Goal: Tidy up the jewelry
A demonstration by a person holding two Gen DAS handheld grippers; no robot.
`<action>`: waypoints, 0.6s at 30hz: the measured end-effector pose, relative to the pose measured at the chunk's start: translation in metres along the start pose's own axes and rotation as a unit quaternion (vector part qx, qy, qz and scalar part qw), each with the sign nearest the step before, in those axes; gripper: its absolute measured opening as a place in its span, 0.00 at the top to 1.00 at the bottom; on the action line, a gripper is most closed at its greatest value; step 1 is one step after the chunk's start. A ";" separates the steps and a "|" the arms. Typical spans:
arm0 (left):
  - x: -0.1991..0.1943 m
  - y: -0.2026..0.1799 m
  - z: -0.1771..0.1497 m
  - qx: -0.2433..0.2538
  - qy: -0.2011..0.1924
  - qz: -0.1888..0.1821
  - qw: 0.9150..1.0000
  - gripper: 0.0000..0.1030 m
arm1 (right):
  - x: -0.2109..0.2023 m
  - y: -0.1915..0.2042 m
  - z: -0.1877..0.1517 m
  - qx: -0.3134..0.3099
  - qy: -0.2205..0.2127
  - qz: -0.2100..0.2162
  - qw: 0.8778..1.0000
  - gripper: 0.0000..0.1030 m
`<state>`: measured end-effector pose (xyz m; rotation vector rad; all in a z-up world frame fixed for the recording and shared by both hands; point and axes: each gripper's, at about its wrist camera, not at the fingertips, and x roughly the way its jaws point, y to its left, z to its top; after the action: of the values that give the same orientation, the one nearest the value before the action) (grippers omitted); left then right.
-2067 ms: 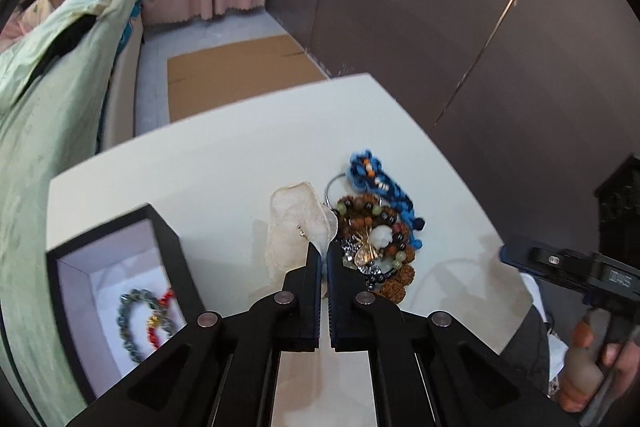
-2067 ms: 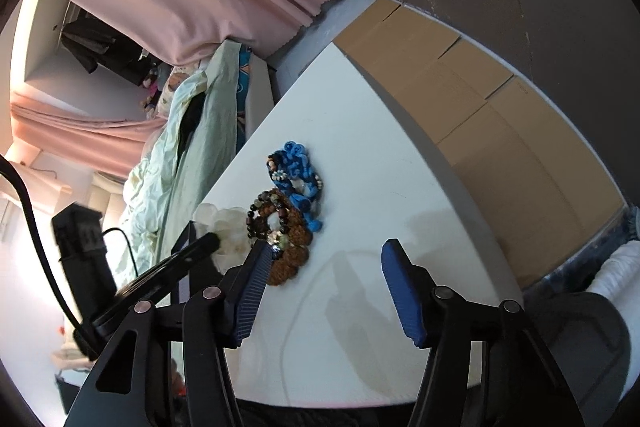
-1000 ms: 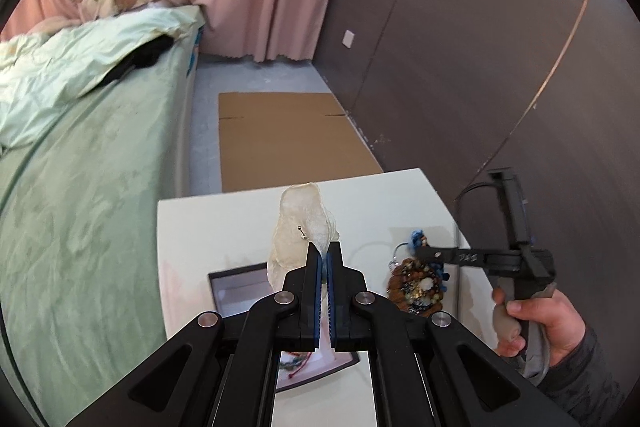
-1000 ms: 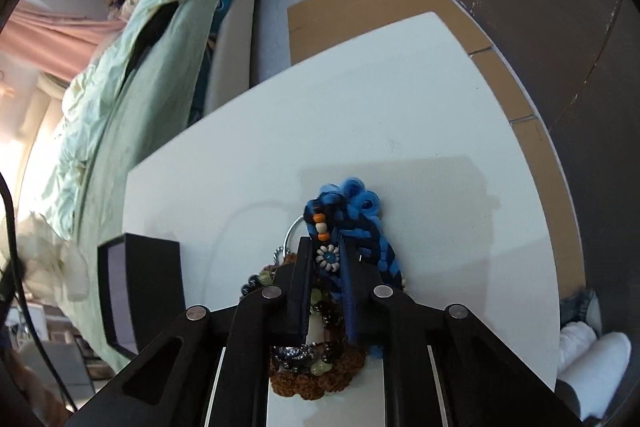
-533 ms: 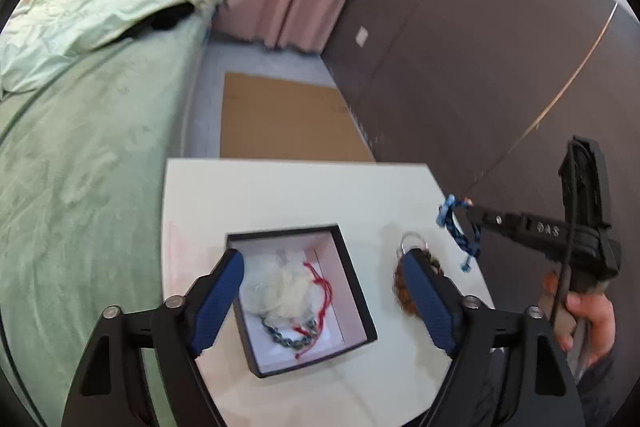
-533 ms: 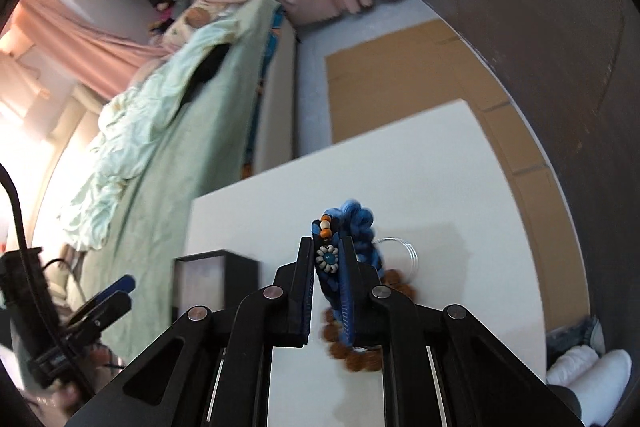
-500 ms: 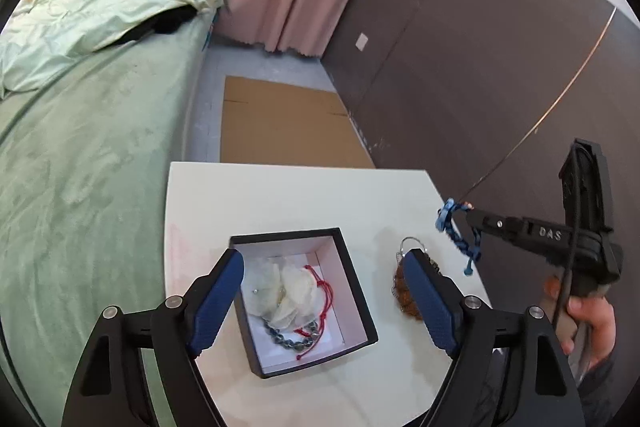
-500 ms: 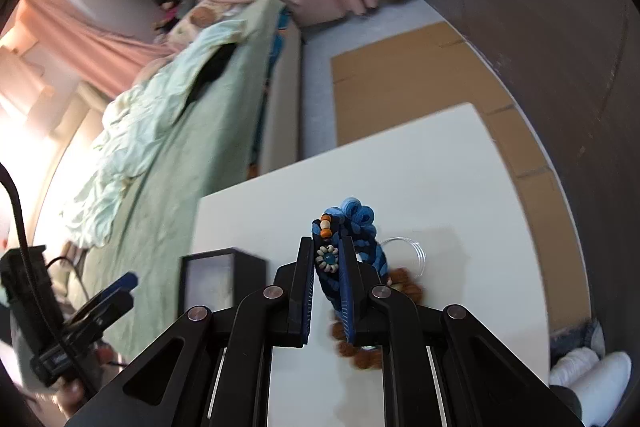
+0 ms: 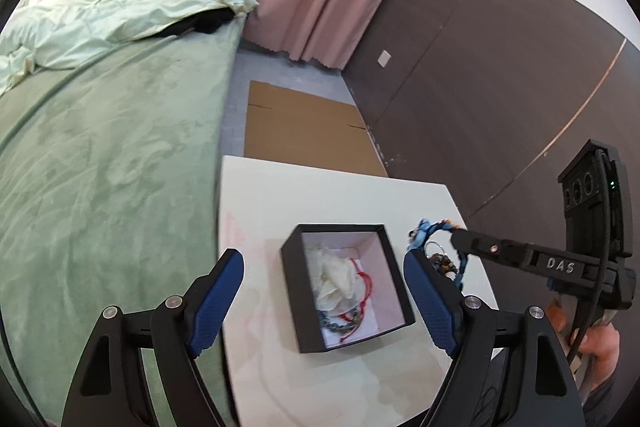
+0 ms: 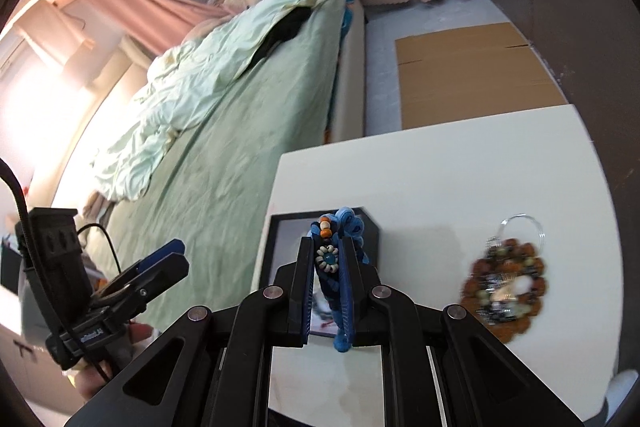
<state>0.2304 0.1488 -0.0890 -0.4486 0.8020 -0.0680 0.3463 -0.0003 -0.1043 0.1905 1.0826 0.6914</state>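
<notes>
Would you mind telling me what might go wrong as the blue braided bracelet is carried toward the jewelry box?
The right gripper pinches only part of the blue braided bracelet, and loose cord hangs below, so it may slip or snag on the rim of the black jewelry box. The box already holds a white pouch and a red cord bracelet, so the cords could tangle. The bead pile lies nearby and could be brushed.

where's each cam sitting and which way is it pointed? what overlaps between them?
Left wrist: on the open left claw, looking down over the black box on the white table; right claw and hand at right.
Right wrist: on the right claw, shut on the blue bracelet, facing the box and bed; left claw at left.
Shared: box, table, bed, bead pile.
</notes>
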 end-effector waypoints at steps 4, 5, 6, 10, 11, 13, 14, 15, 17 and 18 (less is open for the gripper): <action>-0.007 0.013 0.000 -0.015 -0.005 0.003 1.000 0.20 | 0.018 0.021 0.001 -0.017 0.011 0.025 0.999 0.86; -0.009 0.016 0.000 -0.018 -0.005 0.002 1.000 0.20 | 0.023 0.025 0.003 -0.022 0.017 0.026 0.999 0.84; -0.010 0.019 0.000 -0.020 -0.006 0.001 1.000 0.20 | 0.028 0.028 0.004 -0.024 0.026 0.023 0.999 0.81; -0.011 0.023 -0.001 -0.022 -0.007 -0.001 1.000 0.20 | 0.031 0.031 0.001 -0.027 0.024 0.003 0.999 0.40; -0.011 0.024 -0.002 -0.021 -0.007 -0.001 1.000 0.20 | 0.028 0.029 0.000 -0.028 0.023 -0.001 0.999 0.40; -0.009 0.024 -0.002 -0.019 -0.004 0.000 1.000 0.20 | 0.023 0.024 -0.002 -0.020 0.023 0.001 1.000 0.40; -0.008 0.024 -0.001 -0.019 -0.003 0.000 1.000 0.20 | 0.022 0.023 -0.002 -0.017 0.022 0.001 1.000 0.40; -0.006 0.024 -0.001 -0.021 -0.002 -0.002 1.000 0.20 | 0.018 0.019 -0.003 -0.013 0.020 0.000 1.000 0.40; -0.004 0.023 -0.001 -0.023 -0.001 -0.007 1.000 0.20 | 0.010 0.014 -0.005 -0.008 0.014 -0.004 1.000 0.40; -0.002 0.021 -0.001 -0.022 0.002 -0.008 1.000 0.20 | 0.004 0.009 -0.008 -0.003 0.009 -0.006 1.000 0.40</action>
<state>0.2256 0.1680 -0.0971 -0.4965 0.8048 -0.0665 0.3367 0.0070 -0.1069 0.1719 1.0981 0.6862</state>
